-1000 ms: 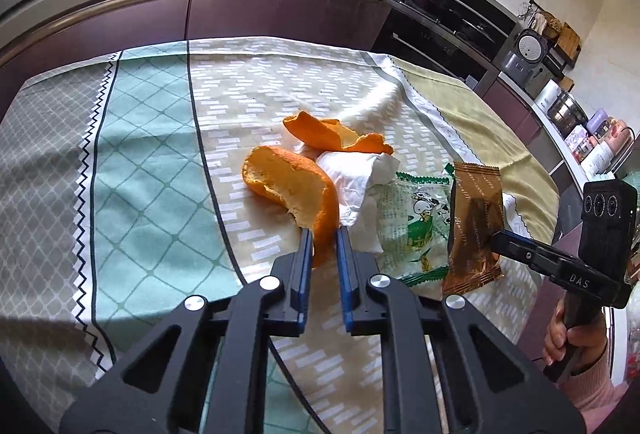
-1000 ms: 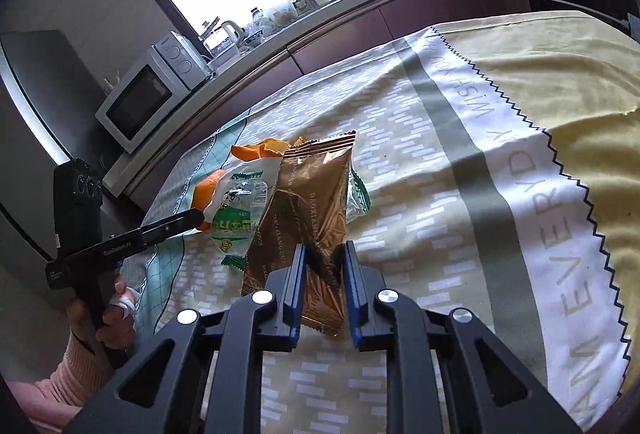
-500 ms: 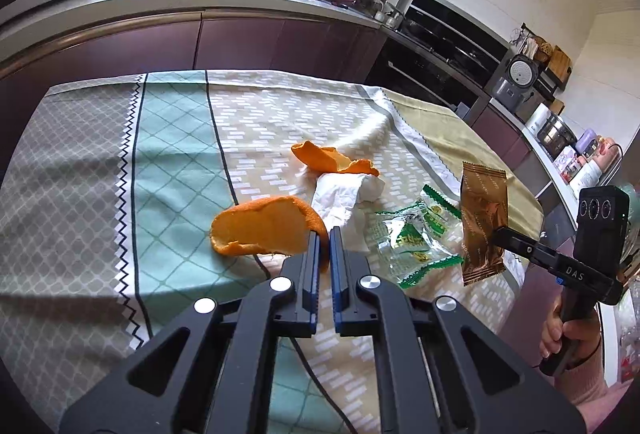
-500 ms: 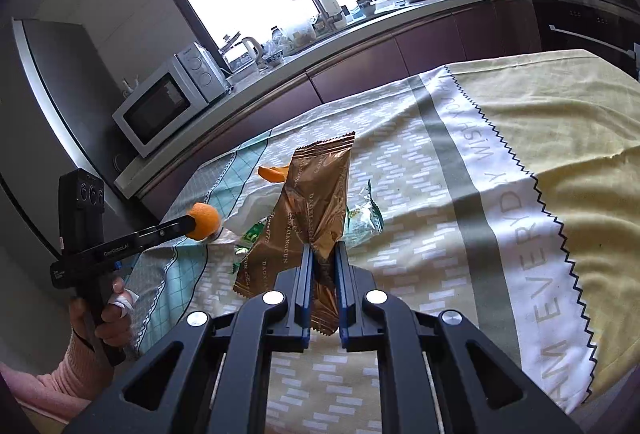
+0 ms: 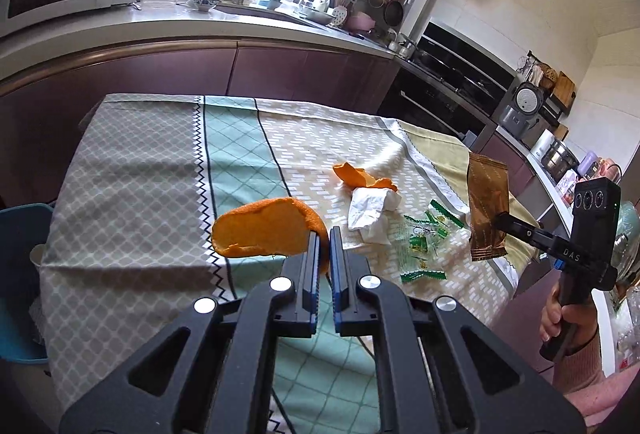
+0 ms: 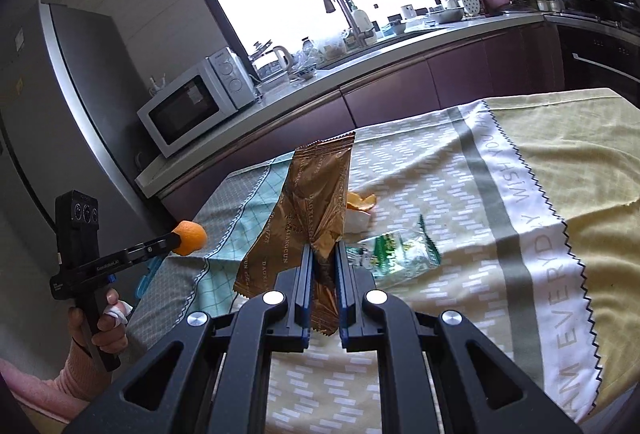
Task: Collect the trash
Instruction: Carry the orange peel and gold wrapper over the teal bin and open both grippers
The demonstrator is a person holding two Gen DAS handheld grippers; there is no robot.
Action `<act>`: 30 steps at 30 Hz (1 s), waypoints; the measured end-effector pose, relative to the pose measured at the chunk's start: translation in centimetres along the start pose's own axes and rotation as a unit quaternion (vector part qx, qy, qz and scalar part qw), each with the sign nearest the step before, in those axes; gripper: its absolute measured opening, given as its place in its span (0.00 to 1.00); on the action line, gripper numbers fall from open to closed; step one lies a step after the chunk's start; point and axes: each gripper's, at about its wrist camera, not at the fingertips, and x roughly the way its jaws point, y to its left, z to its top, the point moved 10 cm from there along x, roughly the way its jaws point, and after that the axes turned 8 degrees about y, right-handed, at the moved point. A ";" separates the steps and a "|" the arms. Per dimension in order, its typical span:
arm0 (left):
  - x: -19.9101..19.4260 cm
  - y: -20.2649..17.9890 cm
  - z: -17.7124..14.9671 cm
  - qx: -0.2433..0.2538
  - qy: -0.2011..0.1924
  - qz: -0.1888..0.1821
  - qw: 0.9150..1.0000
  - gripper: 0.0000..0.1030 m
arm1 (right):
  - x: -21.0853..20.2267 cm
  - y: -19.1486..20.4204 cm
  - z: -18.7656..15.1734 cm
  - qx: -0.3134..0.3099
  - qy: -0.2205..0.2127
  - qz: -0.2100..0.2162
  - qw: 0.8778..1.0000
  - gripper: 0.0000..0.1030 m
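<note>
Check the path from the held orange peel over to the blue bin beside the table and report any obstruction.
Nothing visible blocks it. The left gripper holds the orange peel clear above the tablecloth, and the blue bin sits below the table's left edge with only bare cloth between.

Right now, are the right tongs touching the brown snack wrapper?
Touching. In the right wrist view the right tongs are shut on the brown snack wrapper, its lower part pinched between both pads and the wrapper lifted clear of the tablecloth.

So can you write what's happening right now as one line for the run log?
left tongs: shut on orange peel | right tongs: shut on brown wrapper | both lifted off tablecloth | left there: tissue, green wrapper, small peel
</note>
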 end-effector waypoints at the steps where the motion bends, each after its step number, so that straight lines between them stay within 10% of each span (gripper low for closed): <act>1: -0.6 0.5 -0.1 -0.002 -0.003 0.004 1.000 0.05 | 0.4 0.7 0.1 -0.005 0.002 0.008 1.000 0.09; 19: -15.4 16.0 -2.7 -0.096 -0.083 0.139 0.982 0.05 | 12.1 19.9 1.1 -0.157 0.089 0.142 0.973 0.09; 30: -16.2 24.8 -5.3 -0.164 -0.069 0.153 0.972 0.05 | 19.2 29.5 -0.1 -0.220 0.142 0.173 0.949 0.09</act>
